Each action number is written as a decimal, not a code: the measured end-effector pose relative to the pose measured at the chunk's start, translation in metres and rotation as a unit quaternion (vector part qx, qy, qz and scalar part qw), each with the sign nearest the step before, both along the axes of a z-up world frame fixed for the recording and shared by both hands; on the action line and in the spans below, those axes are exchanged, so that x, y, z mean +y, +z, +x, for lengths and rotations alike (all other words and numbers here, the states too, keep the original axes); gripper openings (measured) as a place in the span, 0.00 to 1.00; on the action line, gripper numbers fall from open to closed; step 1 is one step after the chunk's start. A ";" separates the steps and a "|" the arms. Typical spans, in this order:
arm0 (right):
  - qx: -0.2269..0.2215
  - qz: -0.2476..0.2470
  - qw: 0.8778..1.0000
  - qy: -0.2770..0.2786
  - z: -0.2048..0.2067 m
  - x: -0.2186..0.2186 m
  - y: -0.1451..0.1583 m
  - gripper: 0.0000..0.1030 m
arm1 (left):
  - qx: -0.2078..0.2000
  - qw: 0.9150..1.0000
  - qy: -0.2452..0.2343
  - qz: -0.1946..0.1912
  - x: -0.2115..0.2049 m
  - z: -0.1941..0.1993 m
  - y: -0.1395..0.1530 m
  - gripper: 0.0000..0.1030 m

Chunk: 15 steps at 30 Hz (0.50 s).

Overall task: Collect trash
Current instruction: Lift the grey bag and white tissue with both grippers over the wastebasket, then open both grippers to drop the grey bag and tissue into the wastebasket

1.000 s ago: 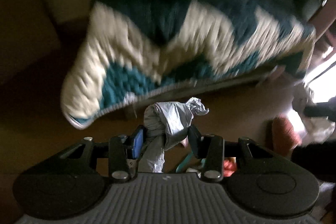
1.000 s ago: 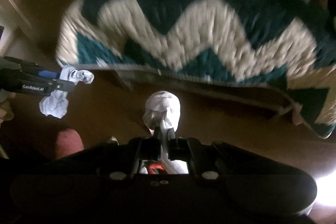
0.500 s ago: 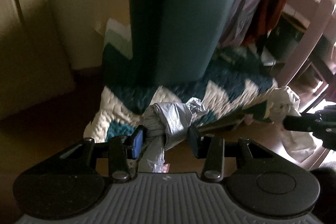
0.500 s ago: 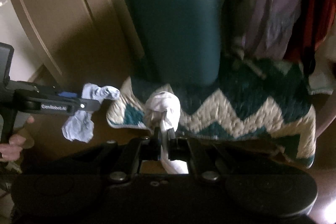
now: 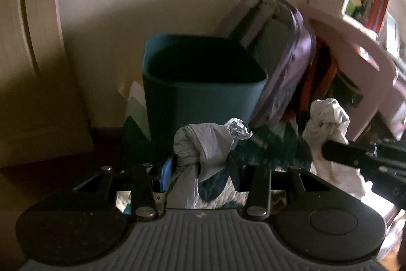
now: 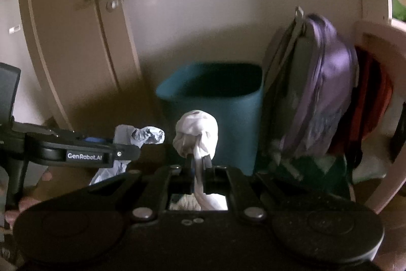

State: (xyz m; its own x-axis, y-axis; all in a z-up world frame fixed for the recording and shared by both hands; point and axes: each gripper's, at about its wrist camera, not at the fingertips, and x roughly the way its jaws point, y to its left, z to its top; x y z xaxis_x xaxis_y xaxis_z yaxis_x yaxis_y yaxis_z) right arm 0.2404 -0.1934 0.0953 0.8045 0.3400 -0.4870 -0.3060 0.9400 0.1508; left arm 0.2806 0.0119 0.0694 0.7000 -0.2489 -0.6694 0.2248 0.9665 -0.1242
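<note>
My left gripper (image 5: 200, 166) is shut on a knotted grey plastic bag (image 5: 203, 144), which also shows in the right wrist view (image 6: 138, 136). My right gripper (image 6: 198, 160) is shut on a knotted white plastic bag (image 6: 195, 133), which shows at the right of the left wrist view (image 5: 327, 118). A teal open-topped trash bin (image 5: 200, 83) stands just ahead of both grippers against the wall; it also shows in the right wrist view (image 6: 215, 98). Both bags hang in the air in front of the bin, below its rim.
A purple backpack (image 6: 317, 93) leans on the bin's right side. A pink chair (image 5: 355, 47) with clothes stands further right. A cream door (image 6: 76, 29) is at the left. A teal and white zigzag rug (image 5: 274, 146) lies under the bin.
Both grippers rose and tilted up with their bags. The view went from the rug and floor to the bin's open top and the wall.
</note>
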 end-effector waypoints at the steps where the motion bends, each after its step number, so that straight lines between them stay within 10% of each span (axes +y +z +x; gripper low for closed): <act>1: -0.006 0.001 1.000 -0.003 0.006 0.000 0.005 0.04 | 0.000 1.000 0.004 -0.005 -0.002 0.006 0.006 0.43; 15: -0.051 -0.004 0.998 -0.039 0.115 0.016 0.049 0.04 | -0.013 0.996 0.062 -0.059 -0.021 0.115 0.052 0.43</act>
State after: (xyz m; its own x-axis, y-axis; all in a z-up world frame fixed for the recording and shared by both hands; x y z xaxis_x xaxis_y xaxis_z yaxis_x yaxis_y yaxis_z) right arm 0.3555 -0.1777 0.1439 0.8738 0.2714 -0.4035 -0.2456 0.9625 0.1157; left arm 0.3960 -0.0095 0.1213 0.7473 -0.2357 -0.6212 0.1094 0.9658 -0.2349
